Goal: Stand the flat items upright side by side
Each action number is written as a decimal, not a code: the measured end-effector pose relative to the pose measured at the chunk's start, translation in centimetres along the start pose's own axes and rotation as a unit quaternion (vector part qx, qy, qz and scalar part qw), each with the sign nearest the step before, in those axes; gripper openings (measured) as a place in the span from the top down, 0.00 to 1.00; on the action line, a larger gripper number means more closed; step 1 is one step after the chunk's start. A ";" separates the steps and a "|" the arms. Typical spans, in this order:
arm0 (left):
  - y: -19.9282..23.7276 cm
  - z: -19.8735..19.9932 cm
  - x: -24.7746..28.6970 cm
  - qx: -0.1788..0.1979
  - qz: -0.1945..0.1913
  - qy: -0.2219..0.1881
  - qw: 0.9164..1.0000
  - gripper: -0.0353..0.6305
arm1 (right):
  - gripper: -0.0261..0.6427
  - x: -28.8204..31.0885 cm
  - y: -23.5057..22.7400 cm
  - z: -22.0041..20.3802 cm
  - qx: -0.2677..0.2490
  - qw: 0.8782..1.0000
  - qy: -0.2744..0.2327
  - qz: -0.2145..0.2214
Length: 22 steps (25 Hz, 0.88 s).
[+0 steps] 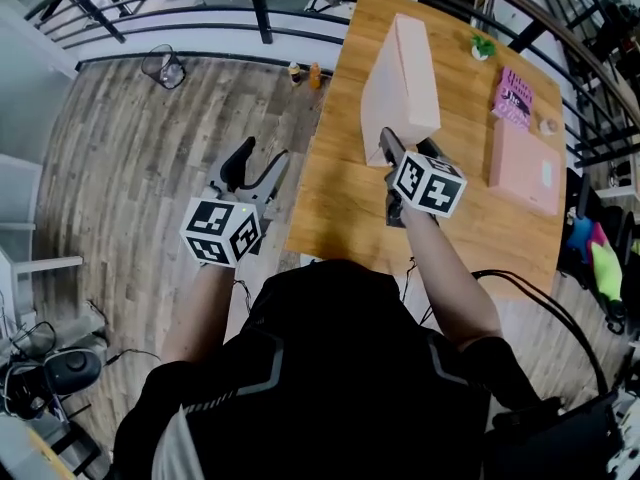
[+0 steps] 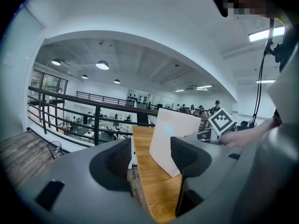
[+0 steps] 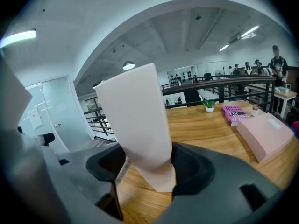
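- Tall box (image 1: 405,78) stands on end on the table (image 1: 340,203), close to its left edge; its long axis runs upward, its broad faces turn left and right, and a narrow edge faces the person.
- The right gripper (image 1: 400,151) sits at the box's near lower corner; its jaws are clenched on that narrow edge, one pad on each broad face, so the box rises straight ahead of them.
- The left gripper (image 1: 262,158) hangs off the table's left side, over the floor; its jaws stand apart with nothing between them; the tall box lies ahead and to its right.
- The flat box (image 1: 525,168) and the book (image 1: 515,98) lie on their faces at the table's right, well apart from the tall box; the right gripper is nearer to both; they look to be what remains to stand beside it.
- Hard to make out: whether the tall box's foot rests fully on the table or is tipped a little, since the gripper covers that corner; the small pale thing (image 1: 548,125) by the book is too small to name.
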<state>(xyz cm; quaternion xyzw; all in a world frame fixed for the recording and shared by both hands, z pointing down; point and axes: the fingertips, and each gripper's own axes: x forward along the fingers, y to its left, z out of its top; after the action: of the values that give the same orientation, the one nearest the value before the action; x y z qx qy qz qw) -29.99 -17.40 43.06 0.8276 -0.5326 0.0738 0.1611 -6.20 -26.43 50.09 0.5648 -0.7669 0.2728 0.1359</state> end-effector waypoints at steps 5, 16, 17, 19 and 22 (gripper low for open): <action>1.5 0.6 -2.2 0.008 0.026 -0.016 1.000 0.53 | 0.49 1.8 1.8 0.7 0.013 1.000 -0.002 -0.027; 5.9 2.3 -8.8 0.000 0.109 -0.054 0.993 0.55 | 0.49 7.8 3.6 4.1 0.023 0.998 -0.022 -0.045; 6.1 2.3 -9.3 -0.001 0.116 -0.056 0.992 0.55 | 0.49 8.5 3.7 4.4 0.023 0.998 -0.023 -0.046; 6.6 2.3 -10.0 -0.003 0.129 -0.057 0.990 0.55 | 0.49 9.5 3.8 5.0 0.025 0.998 -0.024 -0.047; 7.0 2.1 -10.8 -0.007 0.143 -0.057 0.988 0.55 | 0.49 10.9 3.7 6.1 0.030 0.998 -0.029 -0.054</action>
<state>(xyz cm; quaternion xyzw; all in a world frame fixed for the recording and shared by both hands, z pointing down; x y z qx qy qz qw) -41.00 -11.50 39.25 0.7447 -0.6542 0.0449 0.1242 -12.64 -37.77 49.77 0.6164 -0.7305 0.2721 0.1111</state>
